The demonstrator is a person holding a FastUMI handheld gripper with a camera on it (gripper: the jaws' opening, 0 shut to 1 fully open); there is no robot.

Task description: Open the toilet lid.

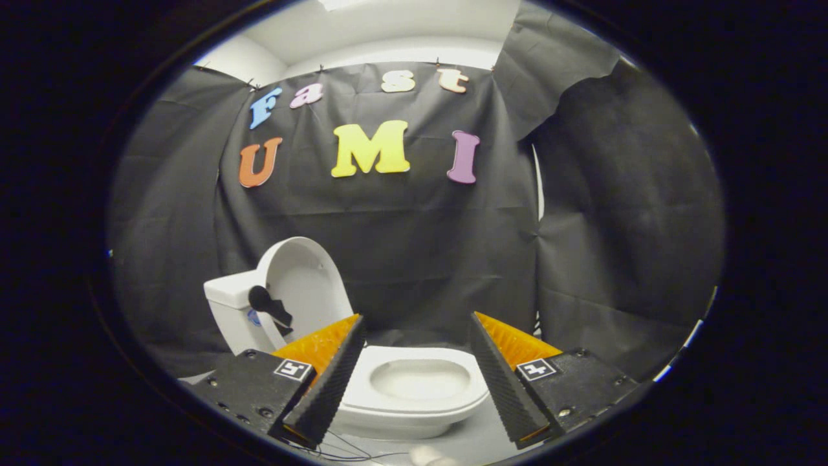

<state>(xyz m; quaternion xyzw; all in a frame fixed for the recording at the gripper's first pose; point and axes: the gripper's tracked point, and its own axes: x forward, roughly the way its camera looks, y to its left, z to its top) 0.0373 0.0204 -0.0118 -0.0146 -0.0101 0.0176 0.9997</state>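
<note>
Gripper (414, 369) spread wide, holding nothing; toilet bowl (414, 388) between its fingers, toilet lid (307, 285) upright at ten o'clock against the tank (226, 304).

Toilet lid (304, 278) upright, bowl (414, 382) between spread gripper (415, 320) fingers (330, 382).

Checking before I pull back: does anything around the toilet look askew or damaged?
Nothing stands out. The lid stands raised against the tank, the bowl looks intact, and the tool is open, holding nothing.
</note>
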